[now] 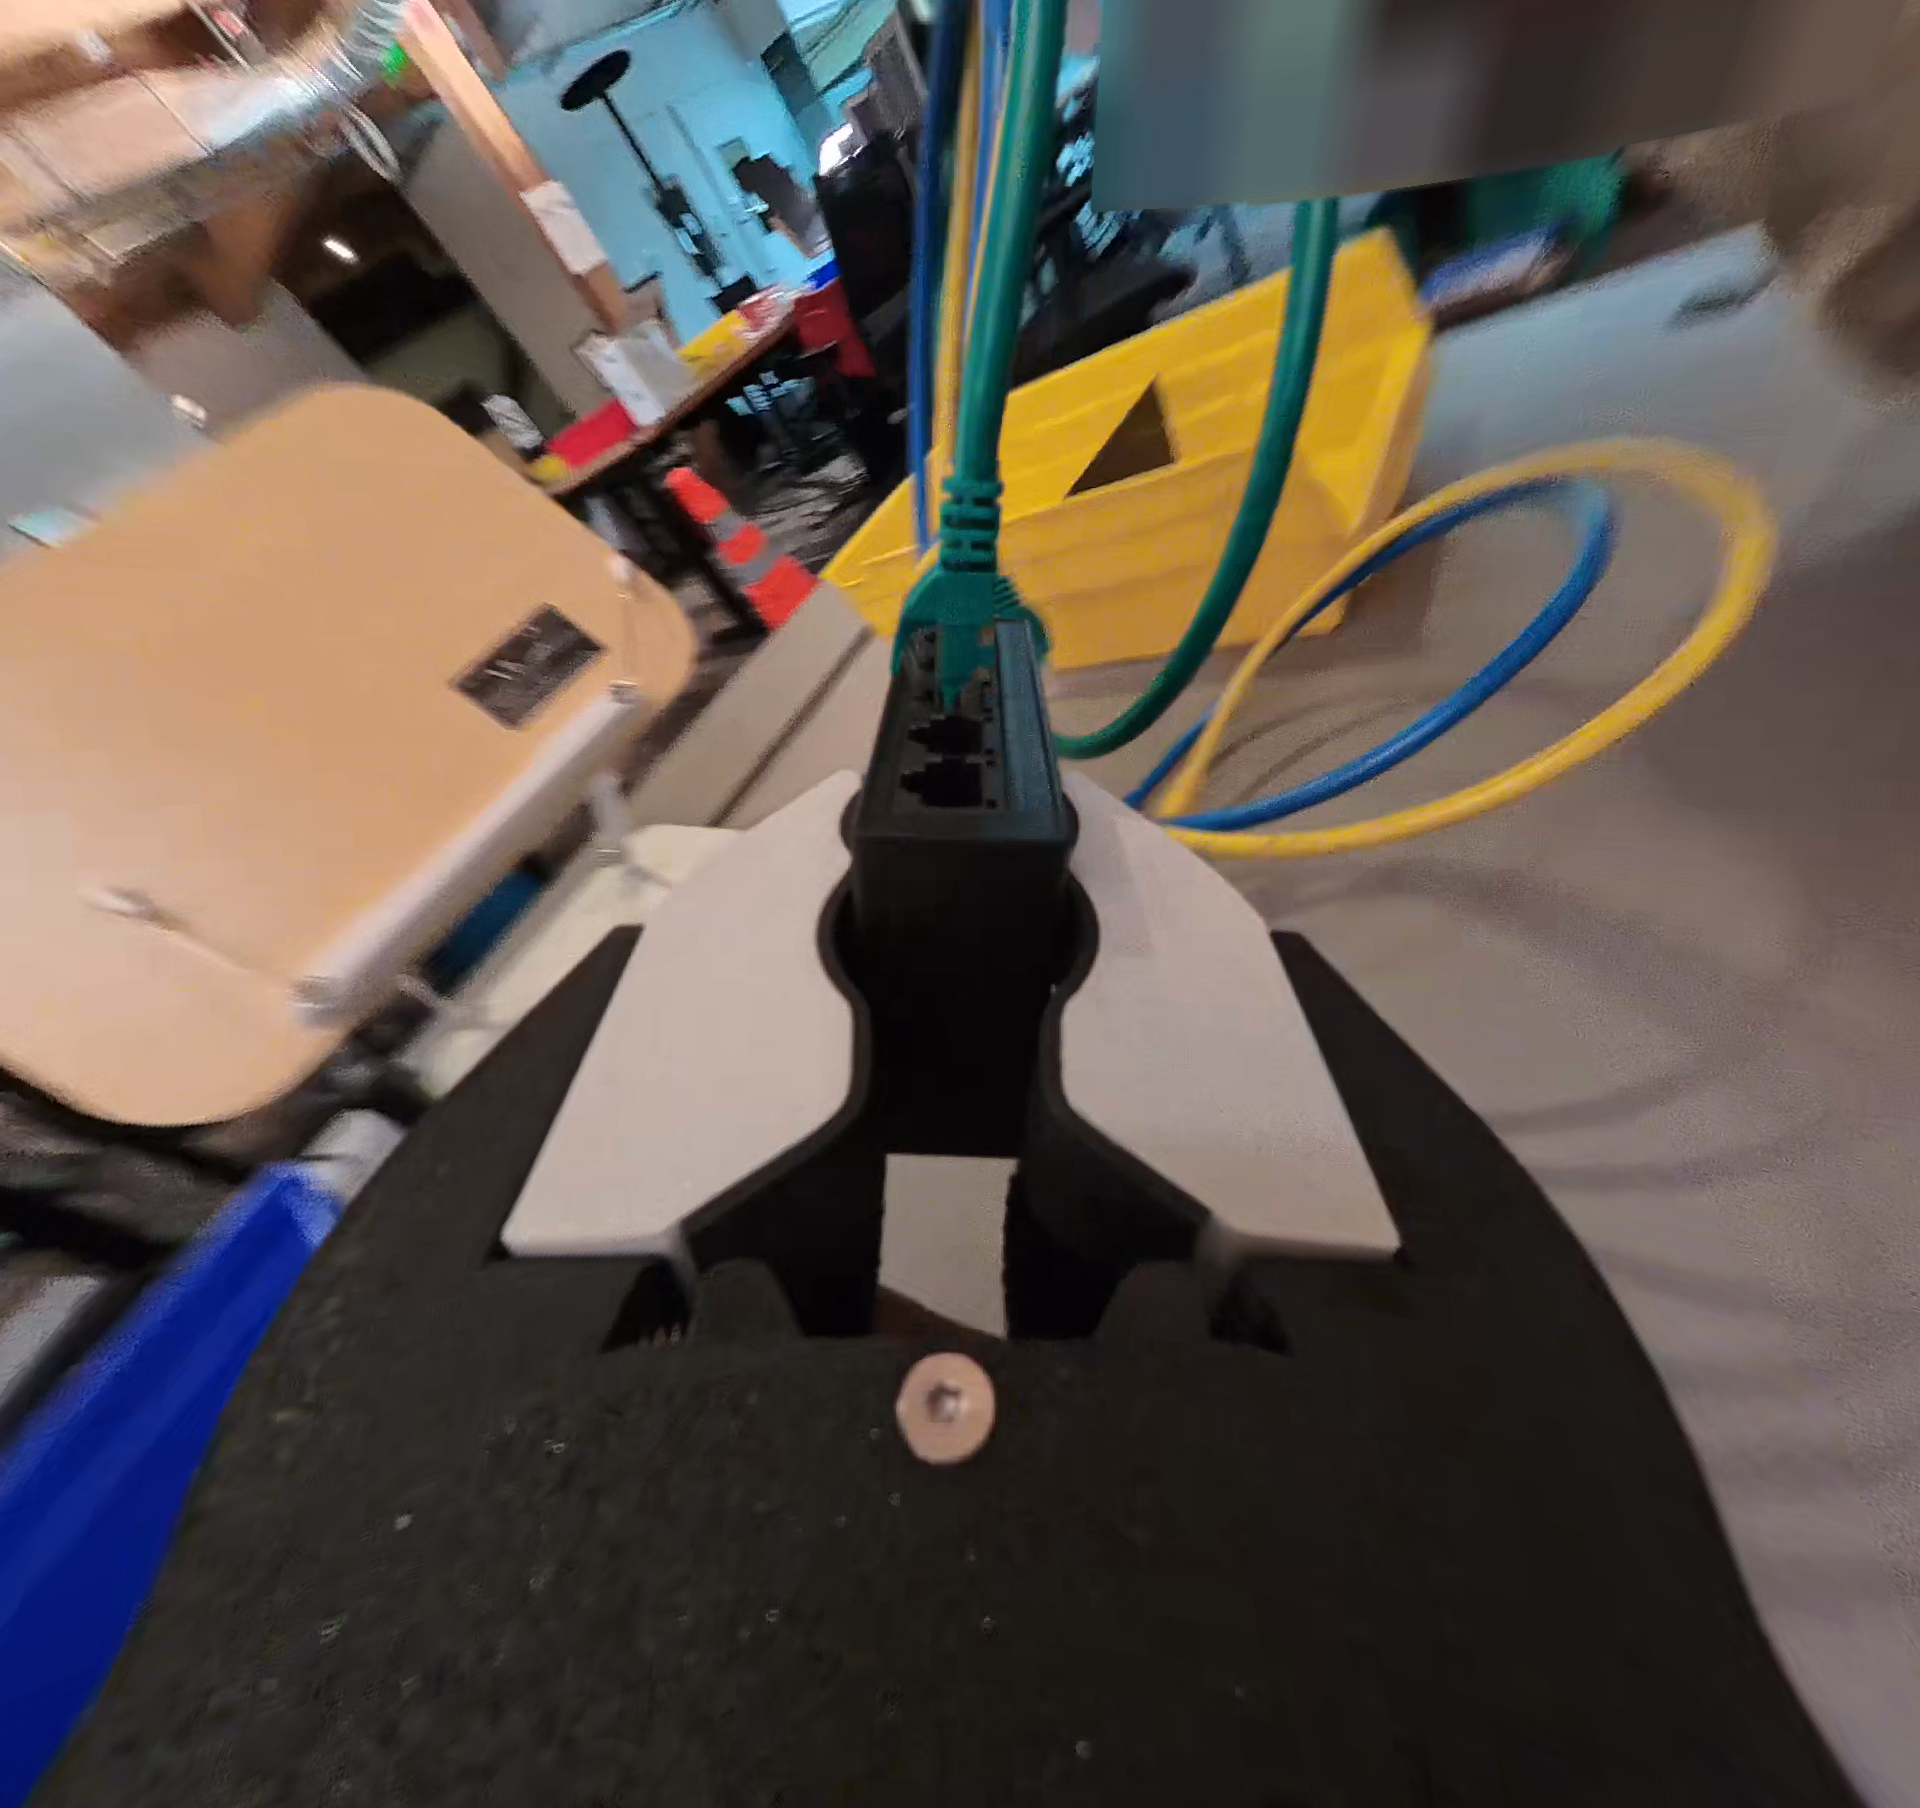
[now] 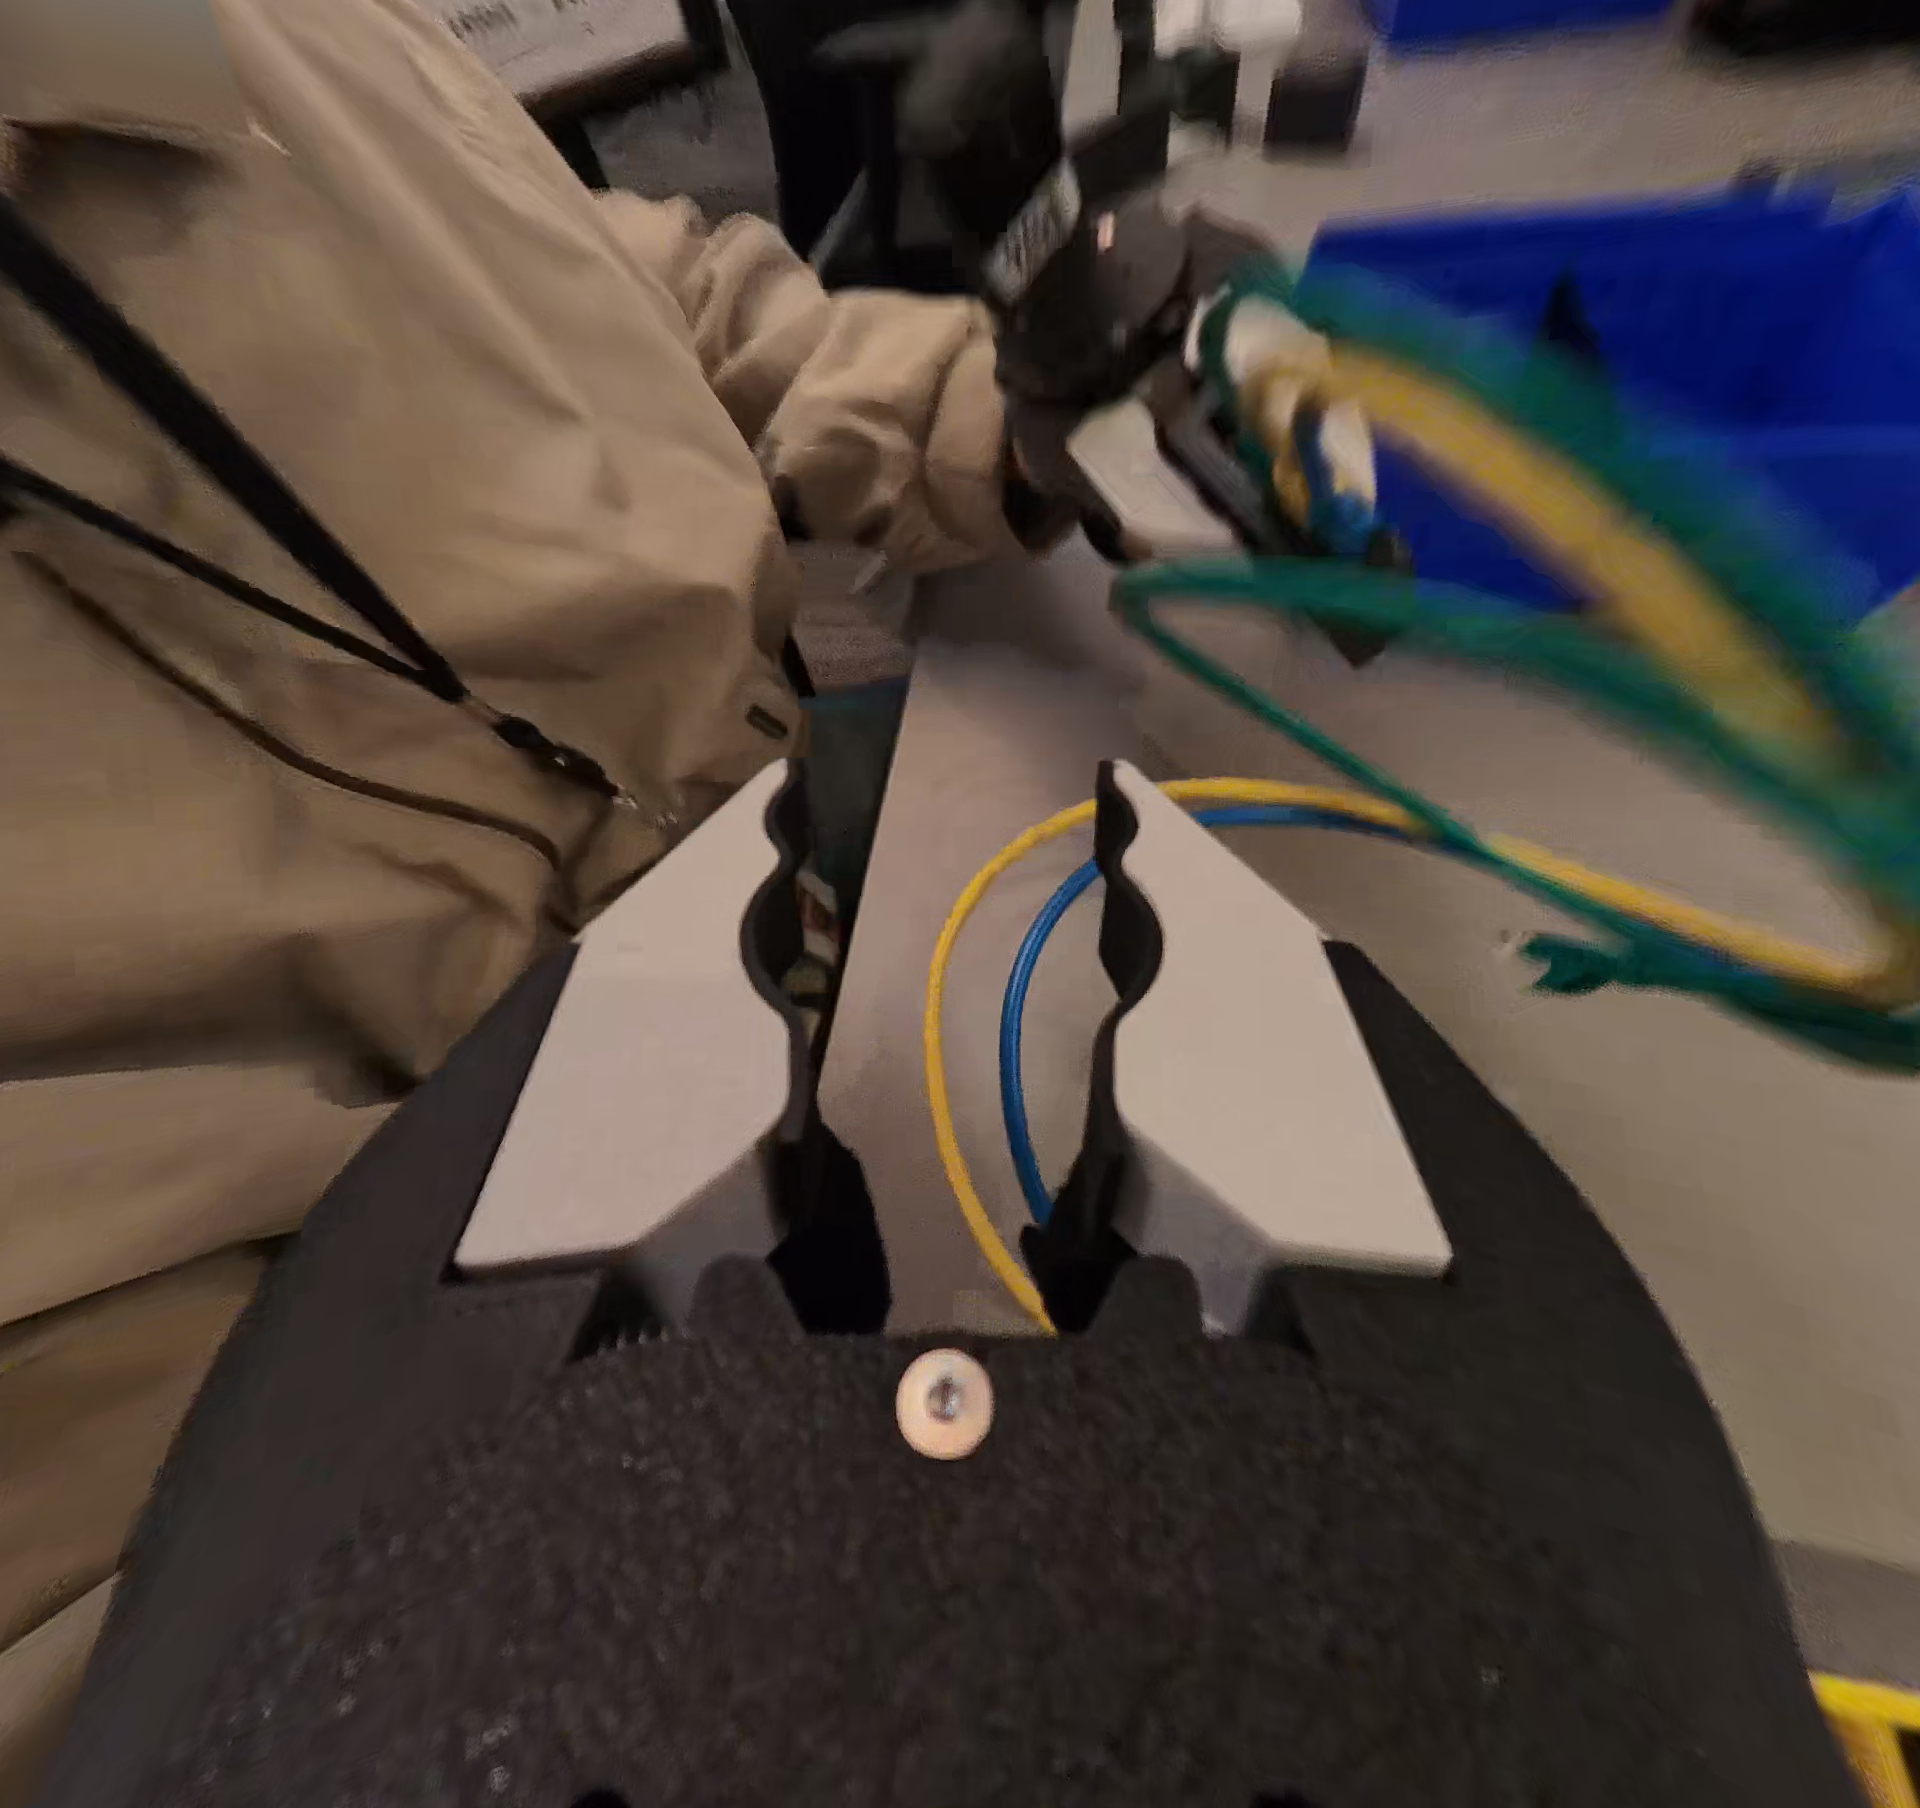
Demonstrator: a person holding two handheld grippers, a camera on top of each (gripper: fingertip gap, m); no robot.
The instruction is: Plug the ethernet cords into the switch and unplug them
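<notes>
My left gripper [image 1: 961, 818] is shut on a black switch [image 1: 966, 885], held end-on with its ports facing up. A green ethernet plug [image 1: 961, 595] sits in a far port, and its green cord [image 1: 1013, 252] rises up out of view. Blue [image 1: 1455, 719] and yellow [image 1: 1621, 709] cords loop on the grey table behind. My right gripper [image 2: 940, 802] is open and empty above the table, with the yellow [image 2: 940, 1010] and blue [image 2: 1013, 1010] cords showing between its fingers. In the right wrist view the switch [image 2: 1216, 470] is blurred at upper right, with cords running from it. A loose green plug [image 2: 1569, 963] lies to the right.
A yellow bin [image 1: 1195, 491] stands on the table behind the switch. A wooden chair [image 1: 312, 719] is off the table's left edge. A person's beige sleeve [image 2: 416, 511] fills the left of the right wrist view. A blue bin [image 2: 1662, 356] is at the far right.
</notes>
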